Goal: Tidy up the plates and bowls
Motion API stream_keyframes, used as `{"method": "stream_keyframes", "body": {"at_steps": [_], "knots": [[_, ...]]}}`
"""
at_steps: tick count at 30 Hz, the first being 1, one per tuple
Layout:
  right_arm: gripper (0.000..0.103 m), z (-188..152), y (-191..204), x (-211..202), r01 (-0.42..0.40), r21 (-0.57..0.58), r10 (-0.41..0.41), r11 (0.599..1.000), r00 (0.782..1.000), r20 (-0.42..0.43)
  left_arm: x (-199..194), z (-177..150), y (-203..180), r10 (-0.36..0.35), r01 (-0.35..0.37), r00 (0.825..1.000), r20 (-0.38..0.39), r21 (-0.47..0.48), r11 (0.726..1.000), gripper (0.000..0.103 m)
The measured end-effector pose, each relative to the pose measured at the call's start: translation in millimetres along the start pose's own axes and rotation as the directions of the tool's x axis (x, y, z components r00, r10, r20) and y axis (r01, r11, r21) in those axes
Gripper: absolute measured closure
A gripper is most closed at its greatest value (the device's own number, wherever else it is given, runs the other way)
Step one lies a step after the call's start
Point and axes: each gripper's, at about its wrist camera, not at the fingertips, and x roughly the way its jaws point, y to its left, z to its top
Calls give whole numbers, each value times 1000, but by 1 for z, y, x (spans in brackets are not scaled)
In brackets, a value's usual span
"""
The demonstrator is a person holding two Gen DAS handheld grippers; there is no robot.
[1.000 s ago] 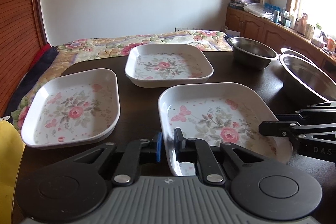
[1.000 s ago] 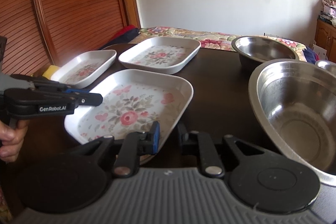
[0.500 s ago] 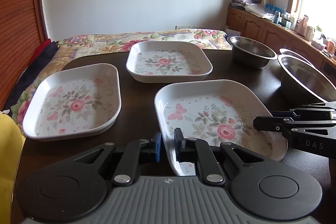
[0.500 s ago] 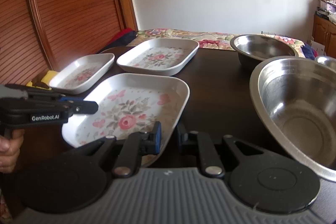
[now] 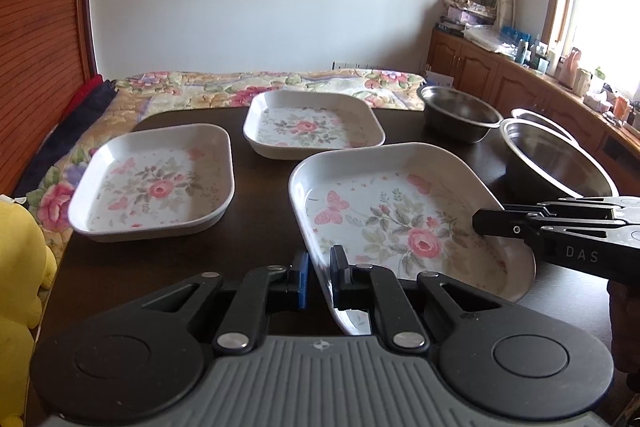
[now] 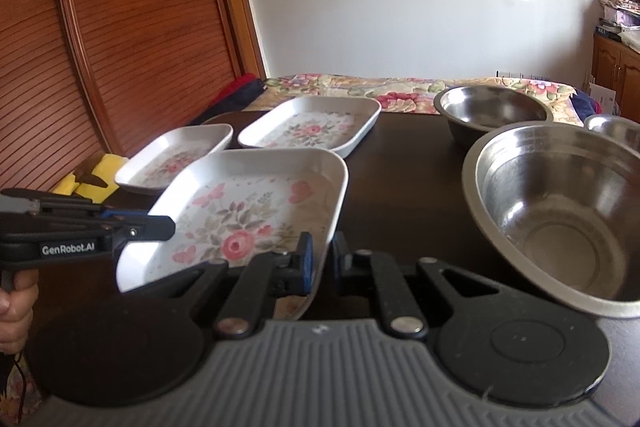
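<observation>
The dark desk carries three floral plates and three steel bowls. Largest among them is the big steel bowl by the right edge, its inside shiny and bare. A smaller steel bowl stands at the far edge, and only the rim of a third bowl shows behind the big one.

The near plate is white and square with rounded corners, printed with a pink rose, leaves and butterflies. It sits toward the near edge, tilted, and both grippers have it. The left gripper has its fingers clenched on the plate's left rim; the right gripper has its fingers pinching the opposite rim. A far plate of the same pattern rests near the far edge, and a left plate lies by the left edge.

In the right wrist view, the left gripper's side reads "GenRobot.AI", with a hand below it. In the left wrist view, the right gripper's side shows the letters "DAS".

A yellow soft toy sits off the desk's left edge.
</observation>
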Motion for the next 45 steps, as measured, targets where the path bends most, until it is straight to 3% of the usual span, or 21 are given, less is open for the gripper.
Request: {"method": "stream_keyframes", "body": {"at_steps": [16,33,45], "knots": [[91,-27,21,-37,-13,-5,13,1000,1000,16,-42,-30,-11,30,-30,999,21,12,999,92],[91,-50,30,-52,-1,-7,1,1000,1000,0,-58,-62,-16,38,-38,999,6,18,999,92],[91,-54,28,-51,3,6,-3,1000,1000,-9,-52,-64,-17,43,-43,999,-9,22,999,92]]}}
